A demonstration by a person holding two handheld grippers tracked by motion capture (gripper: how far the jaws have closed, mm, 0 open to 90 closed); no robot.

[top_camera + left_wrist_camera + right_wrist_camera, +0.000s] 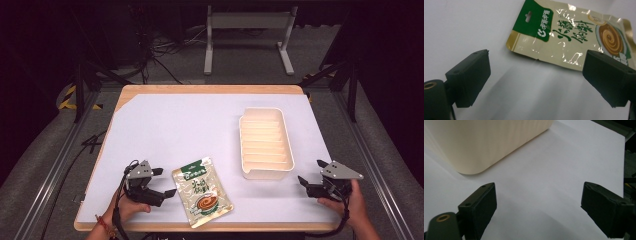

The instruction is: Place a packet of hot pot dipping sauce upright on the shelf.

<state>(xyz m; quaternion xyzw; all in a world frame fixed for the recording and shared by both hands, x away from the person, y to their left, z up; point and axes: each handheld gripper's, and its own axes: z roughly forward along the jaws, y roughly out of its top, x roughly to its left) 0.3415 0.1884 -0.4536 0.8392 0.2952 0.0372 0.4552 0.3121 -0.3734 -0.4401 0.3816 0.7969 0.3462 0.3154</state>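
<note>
A gold and green foil food packet (202, 191) lies flat near the table's front edge, left of centre. My left gripper (164, 182) sits just left of it, open, with nothing between its jaws. In the left gripper view the packet (571, 37) lies a little ahead of the open gripper (536, 75), apart from both jaws. A cream ribbed tray (265, 142) stands at the right of the white sheet. My right gripper (312, 172) is held open near the tray's front right corner. In the right gripper view the tray's wall (486, 142) rises ahead of the gripper (539, 210).
A white sheet (190, 130) covers the wooden table (210, 89). Beyond the far edge stand a white metal frame (247, 35) and loose cables on the floor. Black rails run along both sides of the table.
</note>
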